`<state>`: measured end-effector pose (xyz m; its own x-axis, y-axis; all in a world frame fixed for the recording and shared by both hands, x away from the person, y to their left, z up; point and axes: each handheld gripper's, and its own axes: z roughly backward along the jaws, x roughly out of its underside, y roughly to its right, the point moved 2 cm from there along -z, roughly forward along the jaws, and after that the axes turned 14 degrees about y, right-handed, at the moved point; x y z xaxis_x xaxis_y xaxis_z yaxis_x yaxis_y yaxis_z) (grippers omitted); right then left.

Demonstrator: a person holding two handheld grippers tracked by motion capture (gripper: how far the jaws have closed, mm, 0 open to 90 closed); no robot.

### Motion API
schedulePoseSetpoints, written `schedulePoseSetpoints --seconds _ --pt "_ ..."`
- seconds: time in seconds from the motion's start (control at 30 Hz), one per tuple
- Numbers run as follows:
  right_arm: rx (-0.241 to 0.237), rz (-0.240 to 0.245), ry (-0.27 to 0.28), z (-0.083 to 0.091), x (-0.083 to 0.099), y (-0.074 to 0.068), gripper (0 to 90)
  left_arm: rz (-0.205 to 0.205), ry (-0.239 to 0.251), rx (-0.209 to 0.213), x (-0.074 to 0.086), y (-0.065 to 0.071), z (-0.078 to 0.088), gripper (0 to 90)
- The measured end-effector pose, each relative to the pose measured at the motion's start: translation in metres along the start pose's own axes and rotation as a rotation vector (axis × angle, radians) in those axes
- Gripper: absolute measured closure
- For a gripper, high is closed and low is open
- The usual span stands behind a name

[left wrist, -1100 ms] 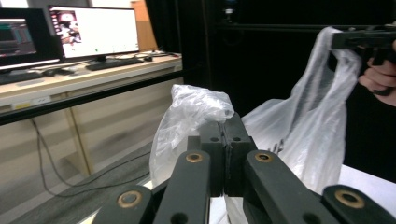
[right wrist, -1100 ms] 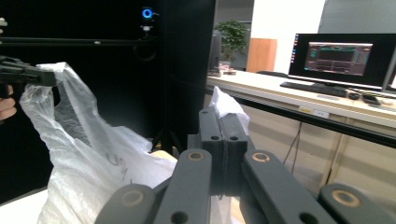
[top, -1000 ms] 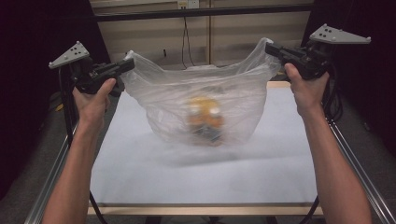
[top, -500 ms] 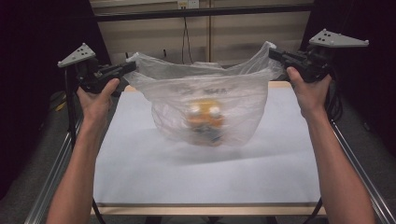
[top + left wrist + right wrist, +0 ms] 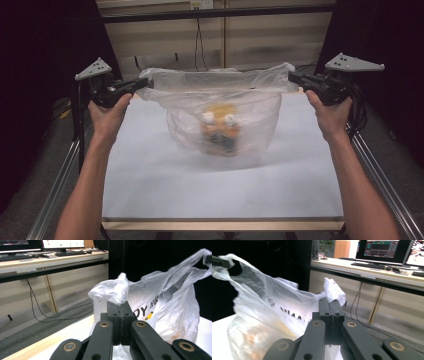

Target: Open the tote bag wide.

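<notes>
Left gripper (image 5: 142, 84) and right gripper (image 5: 294, 77), each clamped on handle of thin translucent plastic bag (image 5: 222, 117), orange contents inside. Bag bottom at white tabletop (image 5: 165, 185). Step: setting down. Next, likely: release handles gently.

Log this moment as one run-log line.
left gripper: shut on plastic bag handle | right gripper: shut on other handle | bag: stretched between them, bottom on table, orange item inside
</notes>
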<state>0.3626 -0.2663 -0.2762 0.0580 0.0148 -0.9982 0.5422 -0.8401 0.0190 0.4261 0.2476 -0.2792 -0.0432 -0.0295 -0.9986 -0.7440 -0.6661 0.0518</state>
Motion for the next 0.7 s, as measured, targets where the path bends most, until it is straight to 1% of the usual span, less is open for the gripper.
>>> schedulePoseSetpoints --seconds 0.03,0.07,0.1,0.13,0.2,0.23,0.3,0.33,0.37,0.43,0.47,0.5,0.53,0.6,0.67,0.7 --pt "0.018 0.003 -0.009 0.002 0.002 0.001 90.0 -0.002 -0.005 -0.006 0.002 -0.001 0.002 90.0" --pt "0.026 0.003 -0.008 0.003 0.003 0.001 90.0 0.004 -0.004 -0.001 0.003 -0.002 0.004 90.0" --pt "0.031 0.005 0.005 0.008 0.003 0.000 90.0 0.014 0.013 0.000 0.003 -0.003 0.009 90.0" --pt "0.031 0.005 0.005 0.008 0.003 0.000 90.0 0.014 0.013 0.000 0.003 -0.003 0.009 90.0" --pt "0.038 0.002 0.023 0.012 -0.001 -0.004 90.0 0.030 0.037 0.007 0.003 -0.003 0.013 90.0" --pt "0.042 0.010 0.028 0.014 -0.001 -0.005 90.0 0.025 0.040 0.002 0.002 -0.002 0.016 90.0" --pt "0.043 0.005 0.028 0.015 -0.002 -0.006 90.0 0.019 0.054 0.014 0.001 0.002 0.022 90.0" --pt "0.041 0.008 0.017 0.019 0.001 -0.009 90.0 0.001 0.044 0.016 0.003 0.005 0.026 90.0" --pt "0.041 0.012 0.011 0.022 0.004 -0.011 90.0 0.001 0.044 0.016 0.003 0.005 0.026 90.0" --pt "0.041 0.015 0.005 0.024 0.007 -0.013 90.0 0.005 0.043 0.022 0.009 0.006 0.029 90.0" --pt "0.037 0.019 0.001 0.026 0.010 -0.014 90.0 0.004 0.029 0.019 0.013 0.004 0.029 90.0" --pt "0.036 0.016 -0.011 0.029 0.017 -0.015 90.0 0.015 0.026 0.019 0.017 0.003 0.028 90.0" --pt "0.036 0.016 -0.011 0.029 0.017 -0.015 90.0 0.014 0.007 0.010 0.020 0.002 0.027 90.0" --pt "0.042 0.024 -0.032 0.028 0.024 -0.017 90.0 0.003 -0.022 0.008 0.027 0.002 0.022 90.0" --pt "0.043 0.040 -0.053 0.028 0.031 -0.017 90.0 0.014 -0.026 0.013 0.034 0.002 0.019 90.0" --pt "0.048 0.032 -0.057 0.029 0.035 -0.016 90.0 0.026 -0.023 0.017 0.037 0.001 0.019 90.0"
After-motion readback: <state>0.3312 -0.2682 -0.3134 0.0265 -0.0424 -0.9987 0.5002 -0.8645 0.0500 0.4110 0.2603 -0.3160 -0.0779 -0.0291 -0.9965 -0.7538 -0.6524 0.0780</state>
